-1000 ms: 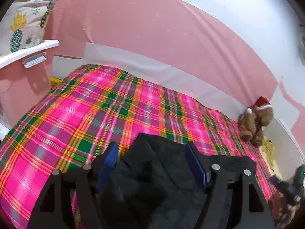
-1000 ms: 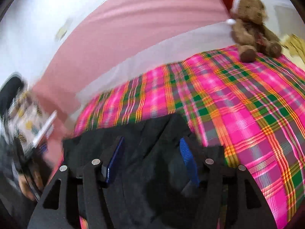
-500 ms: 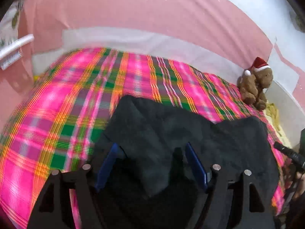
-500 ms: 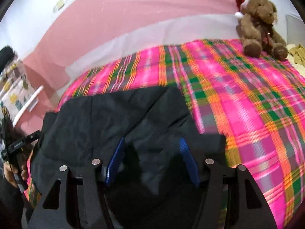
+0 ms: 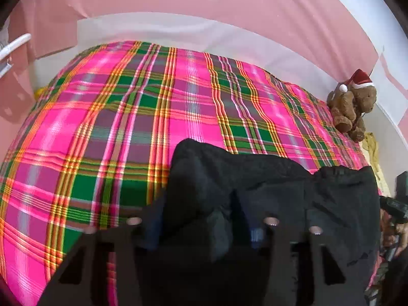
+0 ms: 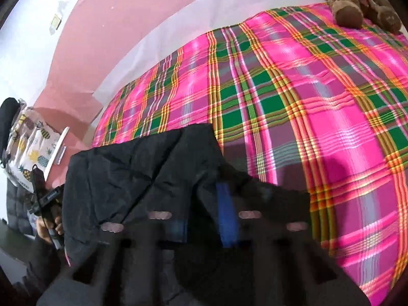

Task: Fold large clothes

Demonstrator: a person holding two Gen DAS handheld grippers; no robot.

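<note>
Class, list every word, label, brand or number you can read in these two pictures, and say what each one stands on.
No text can be read.
White lettering on the black device held in a hand at the left edge of the right wrist view: too small and blurred to read.
Small pale sticker on the wall: no legible print.
The pineapple-print fabric bears pictures only.

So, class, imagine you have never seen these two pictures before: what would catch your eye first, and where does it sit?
The loud pink, green and orange plaid bedspread fills most of both views. A black garment lies on its near edge, under both cameras. A brown teddy bear in a Santa hat sits in the far right corner, by the pink wall.
</note>
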